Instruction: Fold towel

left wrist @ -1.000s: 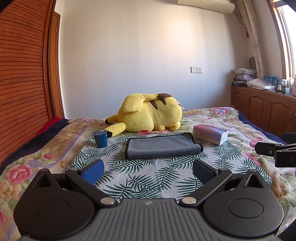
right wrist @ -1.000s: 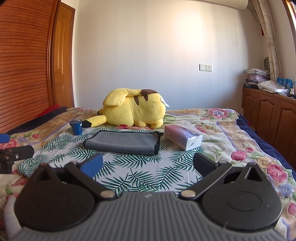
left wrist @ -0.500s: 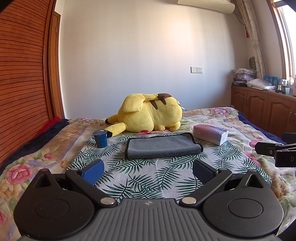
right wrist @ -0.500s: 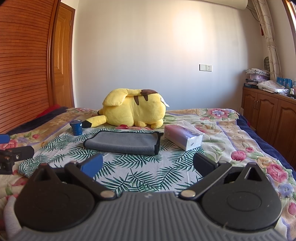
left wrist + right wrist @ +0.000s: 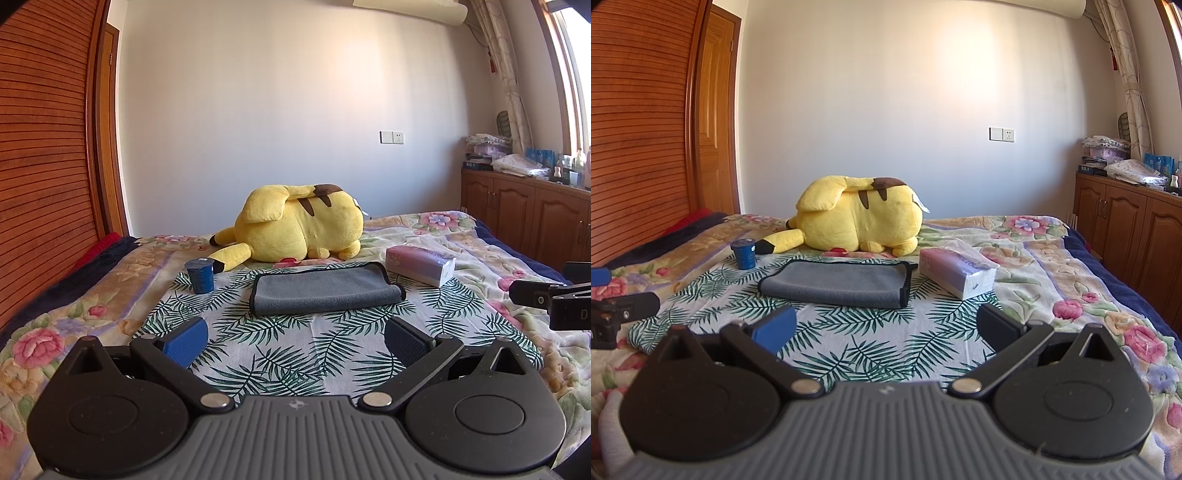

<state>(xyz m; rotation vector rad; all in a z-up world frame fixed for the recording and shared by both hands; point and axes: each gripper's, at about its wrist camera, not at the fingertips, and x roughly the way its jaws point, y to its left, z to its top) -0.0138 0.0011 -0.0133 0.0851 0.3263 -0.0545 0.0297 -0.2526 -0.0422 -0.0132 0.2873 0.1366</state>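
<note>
Towel [image 5: 325, 291] lies folded ahead of both spread, empty hand-held grippers [image 5: 295, 338].

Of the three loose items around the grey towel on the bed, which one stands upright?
The small blue cup, left of the grey towel. The yellow plush toy and the pink tissue pack both lie on their sides.

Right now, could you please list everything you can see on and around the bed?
towel: one, grey with black edging, lying folded on the leaf-print cloth
leaf-print cloth: one, white and green, spread on the bed
plush toy: one, yellow, behind the towel
cup: one, dark blue, left of the towel
tissue pack: one, pink and white, right of the towel
cabinet: one, brown wood, right wall
left gripper: open, empty
right gripper: open, empty
</note>
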